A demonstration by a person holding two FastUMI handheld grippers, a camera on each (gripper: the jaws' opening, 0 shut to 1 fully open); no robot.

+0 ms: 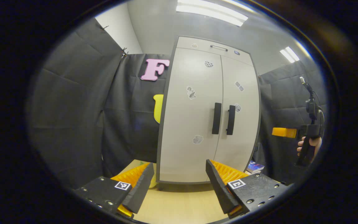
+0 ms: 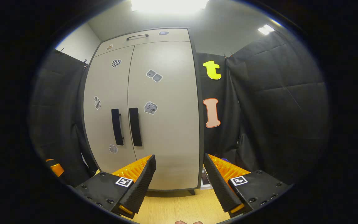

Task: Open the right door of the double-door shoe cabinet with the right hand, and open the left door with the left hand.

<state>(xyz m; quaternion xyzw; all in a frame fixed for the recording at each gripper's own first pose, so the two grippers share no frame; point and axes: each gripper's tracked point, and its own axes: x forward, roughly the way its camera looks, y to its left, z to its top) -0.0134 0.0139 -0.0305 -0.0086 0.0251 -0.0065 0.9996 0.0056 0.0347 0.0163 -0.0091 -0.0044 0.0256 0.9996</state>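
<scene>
A pale grey double-door shoe cabinet (image 1: 194, 124) stands ahead with both doors closed. Its left door handle (image 1: 216, 118) and right door handle (image 1: 230, 120) are dark vertical bars side by side at the centre seam. My left gripper (image 1: 179, 175) is open, well short of the cabinet and low before the left door. In the right gripper view the cabinet (image 2: 163, 124) fills the middle, with the left handle (image 2: 117, 127) and right handle (image 2: 135, 127). My right gripper (image 2: 179, 169) is open, low before the right door's outer part. In the left gripper view, a hand holds the right gripper (image 1: 286, 132) at the far right.
A drawer front with a small handle (image 1: 218, 47) tops the cabinet. Black cloth walls close in on both sides. A wooden floor (image 1: 179, 205) lies below. A book (image 1: 254, 167) lies on the floor at the cabinet's right foot.
</scene>
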